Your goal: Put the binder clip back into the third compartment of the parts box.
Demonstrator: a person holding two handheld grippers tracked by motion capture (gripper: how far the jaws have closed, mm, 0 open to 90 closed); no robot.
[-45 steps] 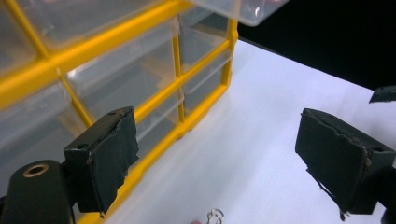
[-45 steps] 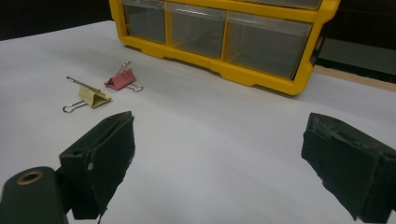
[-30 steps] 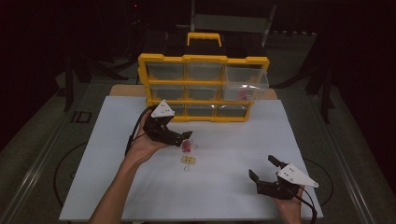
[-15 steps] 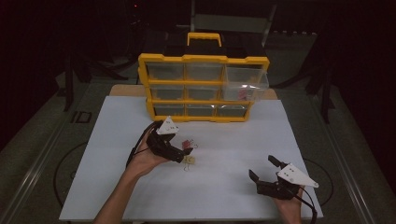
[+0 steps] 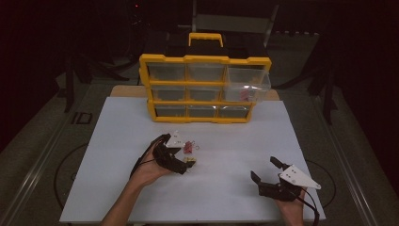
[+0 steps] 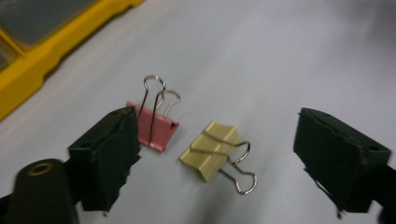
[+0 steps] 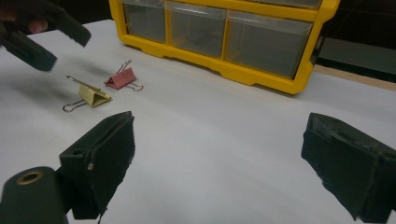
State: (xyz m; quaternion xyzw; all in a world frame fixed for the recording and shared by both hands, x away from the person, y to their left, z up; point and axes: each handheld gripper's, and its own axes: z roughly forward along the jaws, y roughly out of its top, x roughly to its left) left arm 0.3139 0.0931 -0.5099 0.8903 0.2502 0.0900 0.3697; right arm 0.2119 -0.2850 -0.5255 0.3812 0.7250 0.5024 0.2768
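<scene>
In the high view I have my left gripper (image 5: 186, 165) down on the white board (image 5: 117, 179) well in front of the yellow drawer cabinet (image 5: 205, 88), its tips right at the yellow binder clip (image 5: 190, 161), with the pink binder clip (image 5: 188, 147) just behind that, on the cabinet's side. My right gripper (image 5: 266, 170) sits farther from the cabinet, near the board's front edge and well off to the right, jaws spread with nothing between them. The cabinet's top right drawer (image 5: 248, 82) is pulled out, and something small and reddish lies in it, too small for me to name. In the left gripper view the jaws stand wide and have just been closing a little; the yellow binder clip (image 6: 215, 150) lies flat on the board between them, untouched by either pad, while the pink binder clip (image 6: 152, 125) lies just beside it towards the cabinet, close by the left jaw, though I cannot tell whether they touch. In the right gripper view my own jaws are wide apart over bare board, and beyond them I see both clips in front of the cabinet (image 7: 219, 35) with the left gripper (image 7: 58, 35) hanging over them. I judge that the work is at the pick-up stage: neither of these 2 clips is gripped yet, so closing on the yellow one, lifting it and, I expect, carrying it to the open drawer all remain, and then the pink one.
</scene>
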